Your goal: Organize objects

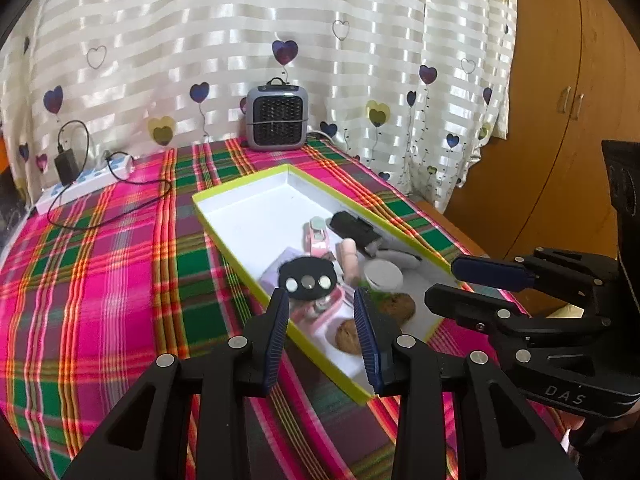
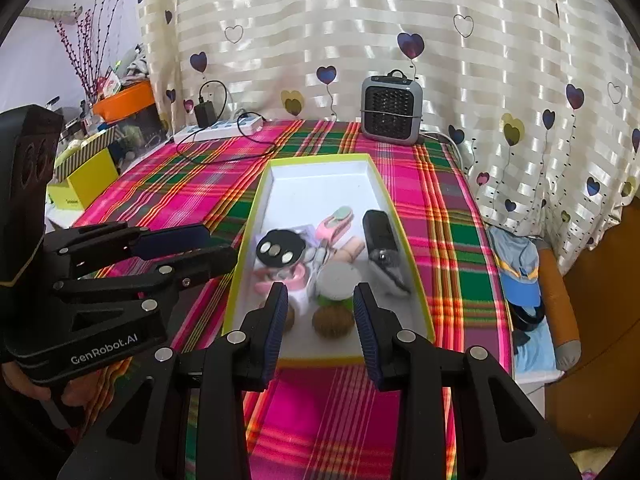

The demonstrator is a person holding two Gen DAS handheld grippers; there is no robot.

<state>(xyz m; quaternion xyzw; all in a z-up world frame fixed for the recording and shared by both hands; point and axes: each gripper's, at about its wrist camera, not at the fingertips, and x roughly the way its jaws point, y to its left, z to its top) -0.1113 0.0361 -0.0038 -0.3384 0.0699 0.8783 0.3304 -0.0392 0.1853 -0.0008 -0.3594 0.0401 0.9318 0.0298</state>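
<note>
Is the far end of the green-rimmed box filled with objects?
No, the box is bare white at its far end; the objects crowd its near half.

Bench cloth [image 2: 344,408]: woven plaid, matt. Curtain [image 1: 200,20]: glossy satin stripes. Tray [image 2: 320,184]: smooth white card. Cupboard [image 1: 560,140]: varnished wood.

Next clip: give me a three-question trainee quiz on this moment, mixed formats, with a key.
1. True or false: the left tongs hold a cookie.
2. The items gathered in the tray sit at: A) its end by the heater, B) its end nearest the tongs, C) outside it.
3. Fill in: the charger is plugged into the ____ at the table's back edge.

Key: 1 false, both the left and the right tongs are open and empty; 2 B; 3 power strip.
</note>
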